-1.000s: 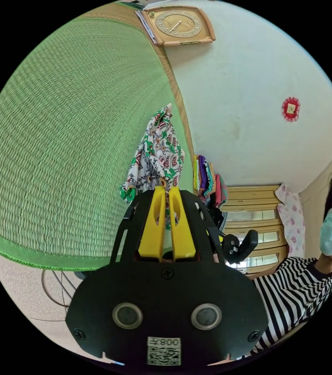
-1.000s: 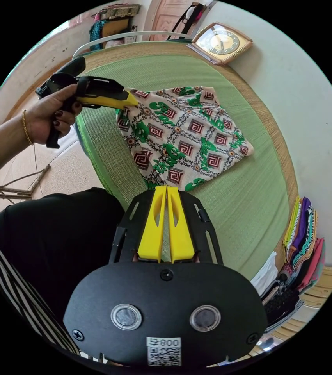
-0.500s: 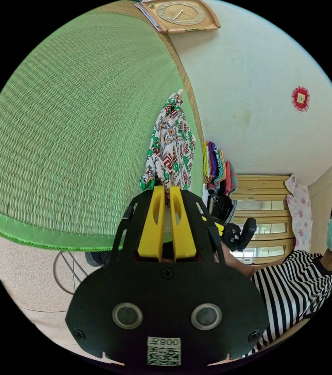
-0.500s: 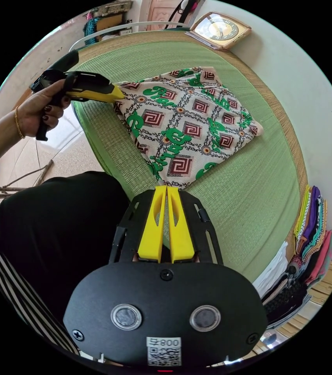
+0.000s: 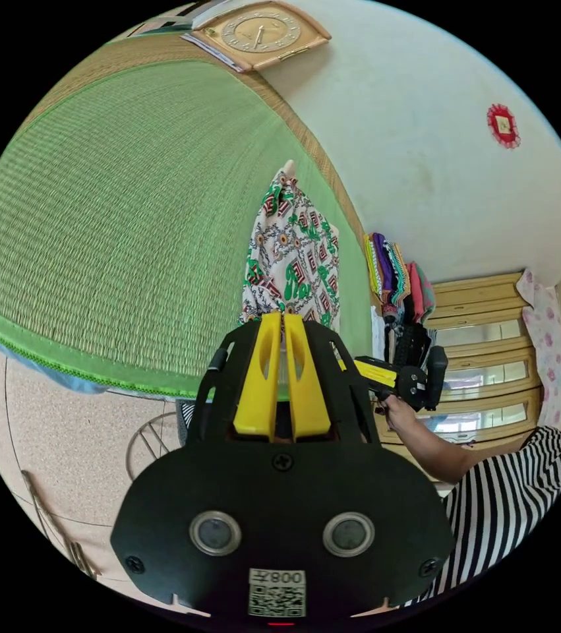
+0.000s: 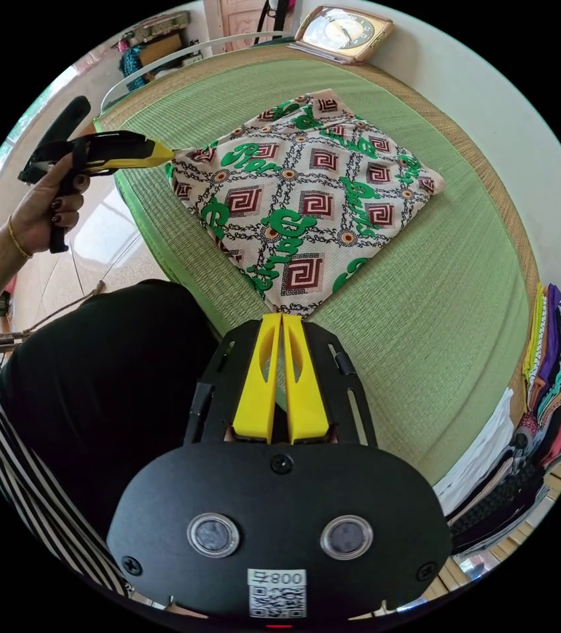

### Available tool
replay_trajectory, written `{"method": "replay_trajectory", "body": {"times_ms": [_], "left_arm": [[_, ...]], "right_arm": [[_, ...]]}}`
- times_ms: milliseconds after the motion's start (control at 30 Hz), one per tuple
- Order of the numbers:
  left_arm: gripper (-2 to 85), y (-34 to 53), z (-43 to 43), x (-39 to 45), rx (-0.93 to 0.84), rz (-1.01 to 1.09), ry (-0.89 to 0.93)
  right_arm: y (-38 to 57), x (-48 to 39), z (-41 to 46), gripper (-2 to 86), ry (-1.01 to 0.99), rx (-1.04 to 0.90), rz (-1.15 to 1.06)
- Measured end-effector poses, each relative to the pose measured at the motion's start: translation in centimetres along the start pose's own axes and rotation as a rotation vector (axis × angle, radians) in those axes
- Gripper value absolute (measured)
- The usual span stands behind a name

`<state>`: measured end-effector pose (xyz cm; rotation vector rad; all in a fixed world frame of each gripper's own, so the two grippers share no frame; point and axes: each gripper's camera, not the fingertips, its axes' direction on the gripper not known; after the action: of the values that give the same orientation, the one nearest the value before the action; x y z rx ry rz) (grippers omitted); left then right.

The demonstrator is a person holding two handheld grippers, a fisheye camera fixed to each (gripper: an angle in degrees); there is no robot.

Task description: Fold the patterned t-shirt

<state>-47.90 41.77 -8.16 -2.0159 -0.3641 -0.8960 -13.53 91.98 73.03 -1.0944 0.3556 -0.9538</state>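
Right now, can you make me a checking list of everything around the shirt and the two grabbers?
Surface: green woven mat, edged with a green border.
Job's things: patterned shirt lying spread on the mat, a folded shape with corners toward both grippers.
Clutter: stack of folded clothes at the mat's edge by the wall; clock at the far end.
Grippers: left gripper jaws shut on one shirt corner; right gripper jaws shut on the near corner.
Cables: nothing seen.
Surroundings: white wall, wooden drawers, speckled floor, a person in a striped top.
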Motion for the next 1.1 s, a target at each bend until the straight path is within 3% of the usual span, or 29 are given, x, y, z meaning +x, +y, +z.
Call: {"method": "replay_trajectory", "body": {"times_ms": [100,267,433,767,1100], "left_arm": [[0.5,1.0,0.3,0.2,-0.053,-0.013,-0.086],[0.5,2.2,-0.2,2.3,0.007,0.043,-0.059],[0.5,2.6,2.6,1.4,-0.143,-0.002,-0.185],[0.4,7.4,-0.7,1.3,-0.053,-0.027,-0.119],[3.1,10.1,0.9,2.1,-0.119,0.023,0.019]], "right_arm": [[1.0,1.8,0.3,-0.3,-0.044,0.001,0.026],[2.3,4.2,0.7,-0.2,-0.082,-0.01,0.047],[4.0,6.7,1.3,-0.1,-0.093,-0.037,0.05],[7.1,12.5,2.6,0.0,-0.191,-0.012,0.193],[12.5,20.0,3.7,3.2,-0.362,0.044,0.407]]}}
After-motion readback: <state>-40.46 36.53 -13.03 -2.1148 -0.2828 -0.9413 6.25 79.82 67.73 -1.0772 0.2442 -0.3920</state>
